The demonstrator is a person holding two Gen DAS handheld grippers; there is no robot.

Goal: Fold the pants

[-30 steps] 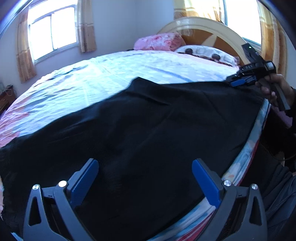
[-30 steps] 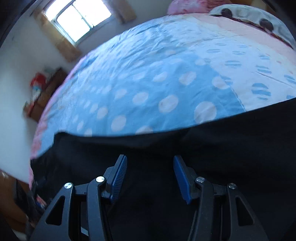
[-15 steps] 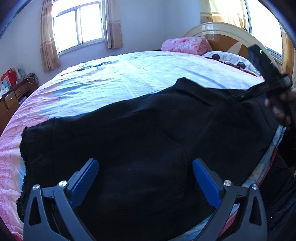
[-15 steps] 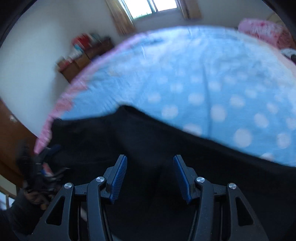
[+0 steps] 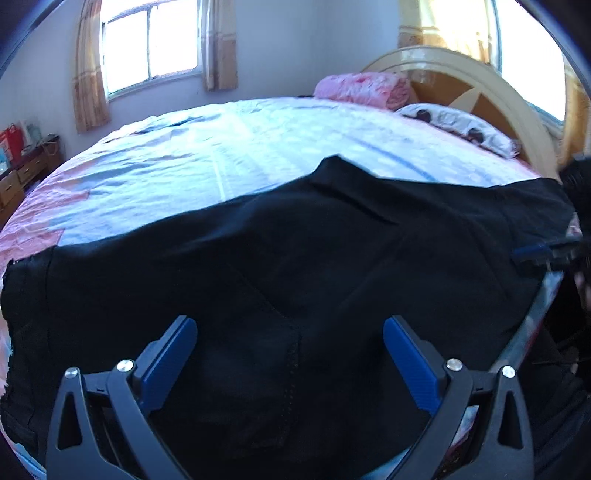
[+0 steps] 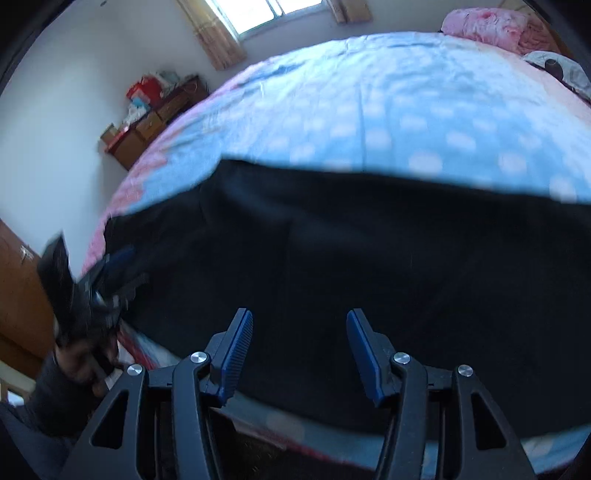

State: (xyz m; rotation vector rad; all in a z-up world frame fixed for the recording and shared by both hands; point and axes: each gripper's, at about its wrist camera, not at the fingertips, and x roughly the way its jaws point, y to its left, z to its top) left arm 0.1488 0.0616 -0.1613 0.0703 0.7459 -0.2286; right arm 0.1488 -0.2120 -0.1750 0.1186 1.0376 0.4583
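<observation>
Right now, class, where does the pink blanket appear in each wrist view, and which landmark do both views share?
Left wrist view: the pink blanket lies upper right of centre, at the head of the bed, left of the headboard.
Right wrist view: it sits in the top right corner.
Shared landmark: the spotted pillow, just right of and below the blanket in both.

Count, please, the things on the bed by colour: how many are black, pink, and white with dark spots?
Black: 1, the pants
Pink: 1, the folded blanket
White with dark spots: 1, the pillow
Total: 3
</observation>
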